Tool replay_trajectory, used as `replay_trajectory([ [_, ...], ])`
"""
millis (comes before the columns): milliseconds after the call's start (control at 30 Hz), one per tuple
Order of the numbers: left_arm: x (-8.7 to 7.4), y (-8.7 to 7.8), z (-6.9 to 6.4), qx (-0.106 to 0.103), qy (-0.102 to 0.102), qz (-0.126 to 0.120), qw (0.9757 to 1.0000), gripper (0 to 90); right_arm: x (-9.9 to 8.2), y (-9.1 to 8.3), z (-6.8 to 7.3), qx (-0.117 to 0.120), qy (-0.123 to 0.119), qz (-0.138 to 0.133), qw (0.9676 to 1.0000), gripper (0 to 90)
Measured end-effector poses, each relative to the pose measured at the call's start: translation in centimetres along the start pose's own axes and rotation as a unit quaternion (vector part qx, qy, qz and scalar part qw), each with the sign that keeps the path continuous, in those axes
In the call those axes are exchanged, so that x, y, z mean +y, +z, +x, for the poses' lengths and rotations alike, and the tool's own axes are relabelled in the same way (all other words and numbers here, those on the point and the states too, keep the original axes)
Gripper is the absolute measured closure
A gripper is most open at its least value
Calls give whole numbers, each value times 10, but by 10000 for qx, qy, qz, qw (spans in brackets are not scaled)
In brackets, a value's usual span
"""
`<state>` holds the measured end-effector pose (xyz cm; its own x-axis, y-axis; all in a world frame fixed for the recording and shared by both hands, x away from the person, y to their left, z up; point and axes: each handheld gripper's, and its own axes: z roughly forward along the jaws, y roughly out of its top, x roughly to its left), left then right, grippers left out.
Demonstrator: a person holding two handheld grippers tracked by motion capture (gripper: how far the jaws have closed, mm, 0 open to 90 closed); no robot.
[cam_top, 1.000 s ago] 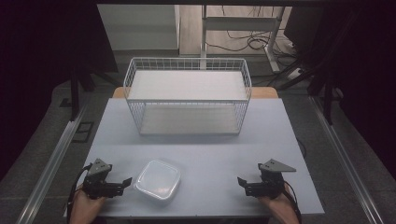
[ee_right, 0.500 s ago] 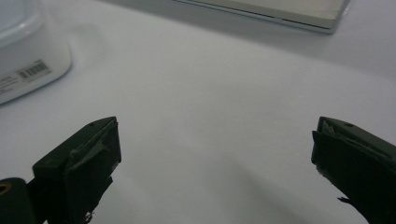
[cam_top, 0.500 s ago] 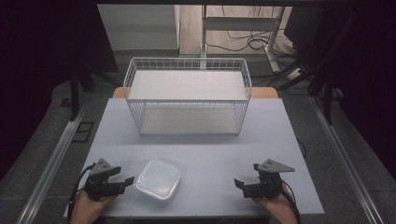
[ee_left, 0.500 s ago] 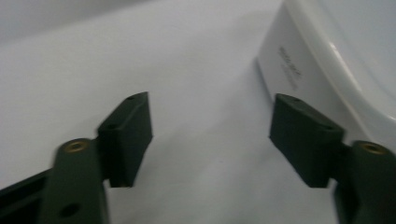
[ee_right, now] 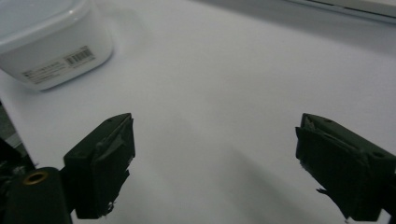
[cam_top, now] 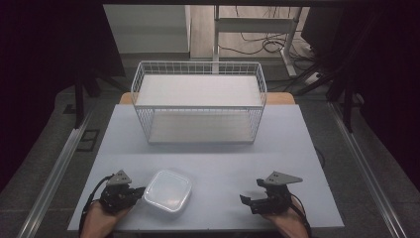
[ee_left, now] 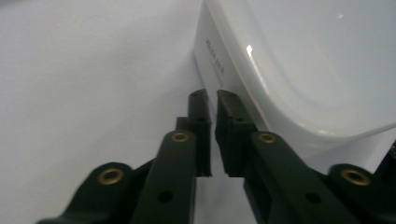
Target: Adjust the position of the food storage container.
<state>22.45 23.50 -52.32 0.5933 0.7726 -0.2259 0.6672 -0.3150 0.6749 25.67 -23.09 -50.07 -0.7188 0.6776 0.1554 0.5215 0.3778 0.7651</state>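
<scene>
At the near edge of the pale blue-grey table (cam_top: 297, 148), the black two-jaw left gripper (cam_top: 140, 192) met the left side of a translucent white, lidded, rounded-square plastic container (cam_top: 168, 189); the box lay on the table top near the front left corner, well apart from the white wire basket (cam_top: 198, 101) standing empty at the far side. In the left gripper view the jaws, which had just been closing, stood drawn together with only a thin slit between them, nothing visibly caught in that slit; their tips (ee_left: 211, 100) sat against the container's labelled side wall (ee_left: 210, 60), just under the overhanging lid rim. Whether they pinched a lip of the lid could not be told; the closed tips at the wall suggested a push or a brace more than a grasp. The black right gripper (cam_top: 248, 201) rested low at the front right, aimed leftwards across bare table toward the box; its jaws had just begun closing yet stood wide apart, holding nothing, as the right gripper view showed, with the container (ee_right: 51, 42) and its barcode sticker (ee_right: 58, 65) farther off at upper left. That wide stance looked suited to taking the box's opposite side, with the left tool steadying it; the basket, open at the top, appeared the likely destination.
</scene>
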Motion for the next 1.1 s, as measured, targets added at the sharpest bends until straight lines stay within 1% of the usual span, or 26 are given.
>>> replay_trajectory([
  [100, 2, 2, -1, -172, -101, -54, 9998, 895, 1, 2, 7, 77, -35, 30, 10000, 188],
  [133, 4, 4, -4, -251, -109, -49, 9996, 900, 2, 4, 10, 122, -51, 87, 9999, 233],
  [167, 5, 6, -6, -295, -98, -47, 9995, 900, 2, 6, 12, 157, -69, 101, 9998, 260],
  [200, 5, 6, -6, -295, -98, -47, 9995, 900, 2, 7, 14, 191, -69, 119, 9997, 282],
  [233, 6, 7, -8, -343, -86, -43, 9994, 900, 2, 7, 14, 191, -69, 119, 9997, 282],
  [300, 9, 12, -14, -384, -36, -9, 9993, 900, 3, 9, 18, 242, -125, 171, 9995, 336],
  [333, 12, 16, -20, -428, 7, 34, 9991, 900, 4, 11, 23, 350, -254, 218, 9988, 408],
  [367, 12, 16, -20, -428, 7, 34, 9991, 900, 4, 11, 23, 350, -254, 218, 9988, 408],
  [400, 14, 19, -25, -461, 67, 82, 9989, 900, 5, 12, 29, 428, -380, 260, 9980, 474],
  [433, 14, 19, -25, -461, 67, 82, 9989, 900, 5, 12, 29, 428, -380, 260, 9980, 474],
  [467, 15, 22, -29, -494, 120, 132, 9986, 900, 5, 14, 36, 492, -507, 315, 9970, 531],
  [500, 15, 22, -29, -494, 120, 132, 9986, 900, 5, 14, 36, 492, -507, 315, 9970, 531],
  [533, 16, 24, -32, -514, 136, 166, 9984, 900, 6, 16, 39, 552, -560, 349, 9963, 567],
  [567, 16, 25, -35, -526, 182, 213, 9982, 900, 6, 19, 46, 658, -634, 430, 9949, 627],
  [667, 15, 25, -39, -567, 221, 270, 9978, 900, 7, 24, 55, 810, -707, 523, 9928, 724],
  [700, 15, 25, -39, -567, 221, 270, 9978, 900, 7, 24, 55, 810, -707, 523, 9928, 724],
  [733, 13, 24, -41, -589, 226, 300, 9976, 900, 7, 26, 61, 928, -765, 555, 9912, 784],
  [767, 13, 24, -41, -589, 226, 300, 9976, 900, 7, 26, 61, 928, -765, 555, 9912, 784],
  [800, 10, 23, -45, -611, 221, 323, 9974, 900, 7, 29, 67, 1029, -812, 586, 9896, 831],
  [900, 11, 24, -50, -642, 270, 298, 9971, 900, 8, 33, 74, 1114, -854, 601, 9883, 872],
  [1000, 16, 29, -54, -770, 289, 244, 9963, 900, 10, 37, 77, 1091, -843, 591, 9887, 883],
  [1033, 17, 31, -56, -689, 324, 250, 9968, 900, 11, 37, 77, 1097, -812, 599, 9888, 886],
  [1067, 18, 33, -57, -671, 332, 254, 9969, 900, 11, 38, 76, 1040, -820, 609, 9893, 887],
  [1100, 18, 33, -57, -671, 332, 254, 9969, 900, 11, 38, 76, 1040, -820, 609, 9893, 887],
])
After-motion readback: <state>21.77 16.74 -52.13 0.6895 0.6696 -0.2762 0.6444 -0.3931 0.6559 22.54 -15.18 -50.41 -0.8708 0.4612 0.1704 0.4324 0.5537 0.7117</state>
